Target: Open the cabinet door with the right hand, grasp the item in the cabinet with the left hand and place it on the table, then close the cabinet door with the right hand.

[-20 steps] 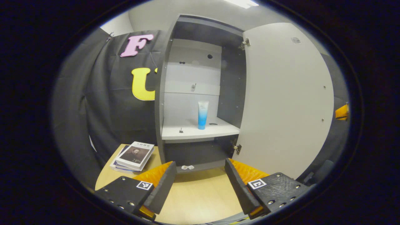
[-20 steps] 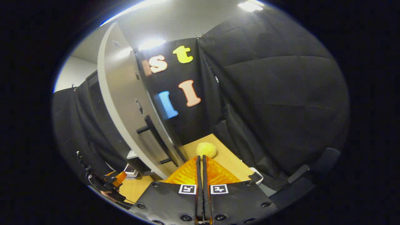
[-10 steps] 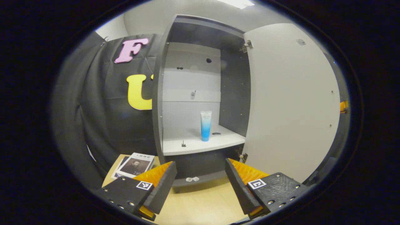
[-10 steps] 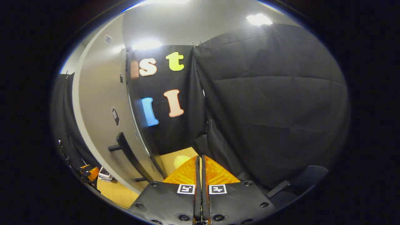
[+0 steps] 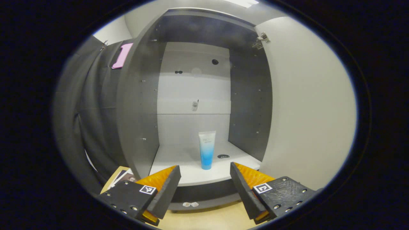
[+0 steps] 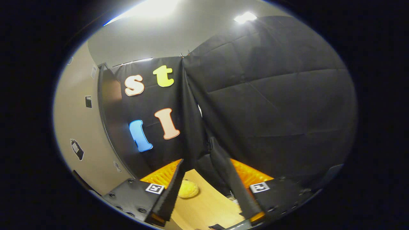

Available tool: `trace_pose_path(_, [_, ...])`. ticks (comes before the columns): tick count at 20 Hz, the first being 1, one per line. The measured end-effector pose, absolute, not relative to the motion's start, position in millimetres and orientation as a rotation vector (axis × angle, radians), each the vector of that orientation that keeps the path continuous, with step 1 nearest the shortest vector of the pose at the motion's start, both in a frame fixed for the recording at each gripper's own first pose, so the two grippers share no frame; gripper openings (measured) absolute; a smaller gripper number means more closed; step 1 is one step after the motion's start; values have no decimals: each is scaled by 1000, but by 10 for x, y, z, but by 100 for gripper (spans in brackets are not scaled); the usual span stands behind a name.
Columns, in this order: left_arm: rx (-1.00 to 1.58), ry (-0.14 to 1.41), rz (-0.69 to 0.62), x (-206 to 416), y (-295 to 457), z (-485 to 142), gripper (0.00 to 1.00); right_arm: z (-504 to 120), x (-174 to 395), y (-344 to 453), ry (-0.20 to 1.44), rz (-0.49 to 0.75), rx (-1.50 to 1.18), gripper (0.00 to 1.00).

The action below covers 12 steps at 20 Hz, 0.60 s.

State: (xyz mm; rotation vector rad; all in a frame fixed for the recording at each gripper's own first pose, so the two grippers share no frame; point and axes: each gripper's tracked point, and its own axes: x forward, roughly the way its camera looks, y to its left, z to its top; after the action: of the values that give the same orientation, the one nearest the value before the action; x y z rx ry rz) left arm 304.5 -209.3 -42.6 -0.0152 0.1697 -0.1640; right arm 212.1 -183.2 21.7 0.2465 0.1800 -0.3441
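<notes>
Where cabinet [image 5: 140, 105] gapes: tube [image 5: 206, 149] upright.

A white shelf [image 5: 172, 159] inside the open cabinet carries a tube [image 5: 206, 149], white at the top and blue toward the bottom, standing upright on its cap near the middle. Just right of the tube, a small dark round mark [image 5: 223, 156] sits on the shelf surface. Below, the pale wooden counter [image 5: 211, 218] holds books [image 5: 123, 176] at its left, beside the cabinet's side wall. In the right gripper view, a yellow fuzzy ball [image 6: 188, 189] lies on the counter [image 6: 207, 207] near the black cloth.
</notes>
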Motion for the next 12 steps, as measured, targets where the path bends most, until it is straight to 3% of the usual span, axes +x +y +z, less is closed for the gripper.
trace_pose_path(2, [-6,170,-144,3315,-2170,-495,94,95,2237,-1940,209,-342,208,92])
trace_pose_path(7, [17,182,-94,3813,-2293,-675,95,-120,2488,-2122,266,-371,99,92])
trace_pose_path(9, [7,188,-80,3976,-2329,-728,95,-169,2606,-2155,274,-373,96,98])
trace_pose_path(10, [1,186,-63,4059,-2311,-748,95,-191,2650,-2151,283,-367,102,92])
trace_pose_path(12, [-26,190,13,4198,-2240,-797,94,-219,2696,-2150,294,-356,114,98])
